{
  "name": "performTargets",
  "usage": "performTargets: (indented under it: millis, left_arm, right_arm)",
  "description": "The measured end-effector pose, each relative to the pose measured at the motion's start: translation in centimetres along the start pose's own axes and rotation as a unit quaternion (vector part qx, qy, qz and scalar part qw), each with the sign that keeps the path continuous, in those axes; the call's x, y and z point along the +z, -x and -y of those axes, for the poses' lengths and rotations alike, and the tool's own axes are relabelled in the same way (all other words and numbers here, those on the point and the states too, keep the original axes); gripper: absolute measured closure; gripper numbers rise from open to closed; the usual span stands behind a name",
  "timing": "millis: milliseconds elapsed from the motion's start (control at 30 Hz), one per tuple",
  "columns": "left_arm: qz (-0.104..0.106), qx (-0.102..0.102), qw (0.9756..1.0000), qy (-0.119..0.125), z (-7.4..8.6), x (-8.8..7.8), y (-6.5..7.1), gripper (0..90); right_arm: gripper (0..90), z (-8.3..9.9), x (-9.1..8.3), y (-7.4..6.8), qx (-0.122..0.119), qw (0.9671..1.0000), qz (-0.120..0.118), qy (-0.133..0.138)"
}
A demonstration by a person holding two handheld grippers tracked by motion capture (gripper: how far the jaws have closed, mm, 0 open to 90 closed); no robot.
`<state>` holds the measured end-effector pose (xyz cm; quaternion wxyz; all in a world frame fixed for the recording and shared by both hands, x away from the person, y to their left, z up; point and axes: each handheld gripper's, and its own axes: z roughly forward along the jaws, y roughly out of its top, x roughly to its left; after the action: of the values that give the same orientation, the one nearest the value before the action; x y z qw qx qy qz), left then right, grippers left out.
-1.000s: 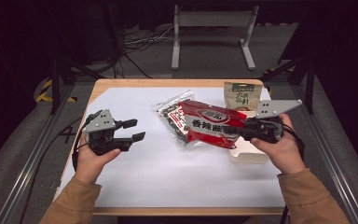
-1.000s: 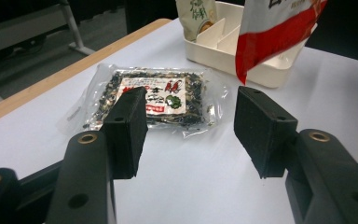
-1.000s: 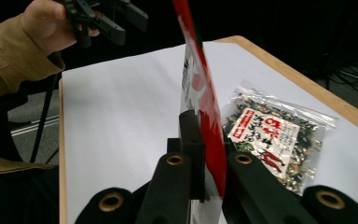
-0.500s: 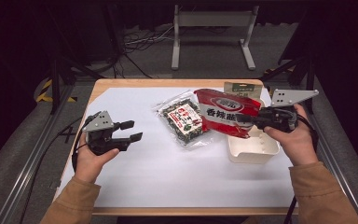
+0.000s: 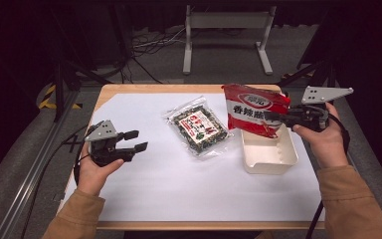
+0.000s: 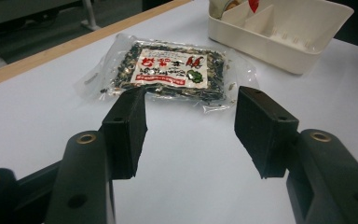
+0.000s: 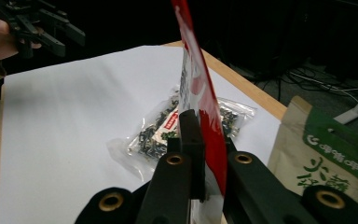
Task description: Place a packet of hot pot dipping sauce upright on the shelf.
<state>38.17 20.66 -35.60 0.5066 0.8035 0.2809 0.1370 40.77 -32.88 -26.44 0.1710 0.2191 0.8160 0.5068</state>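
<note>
Glossy red foil packet (image 5: 252,110), clear crinkly plastic bag (image 5: 197,126), matt cream plastic tray (image 5: 278,158)

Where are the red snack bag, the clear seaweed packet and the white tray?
red snack bag (image 5: 252,107), high view, on its printed front.
clear seaweed packet (image 6: 170,72), left gripper view, on its label.
white tray (image 5: 269,164), high view, on its near wall.
</note>
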Motion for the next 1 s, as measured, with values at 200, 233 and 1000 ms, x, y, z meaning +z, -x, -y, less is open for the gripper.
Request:
performTargets:
  millis: [200,233,1000]
  left_arm:
    - [0.0,-0.003,1.0,0.002,0.3,-0.1,-0.3,44.1]
    - [-0.001,-0.004,1.0,0.003,0.3,-0.1,-0.3,43.9]
    - [0.003,-0.016,0.9999,0.003,0.6,0.0,-0.7,43.2]
  right_arm:
    - [89.8,0.3,-0.3,1.4,0.004,1.0,0.007,-0.005]
    - [89.8,0.3,-0.3,1.5,0.005,0.9999,0.008,-0.005]
    - [89.7,2.0,0.0,4.7,0.014,0.9987,0.033,-0.035]
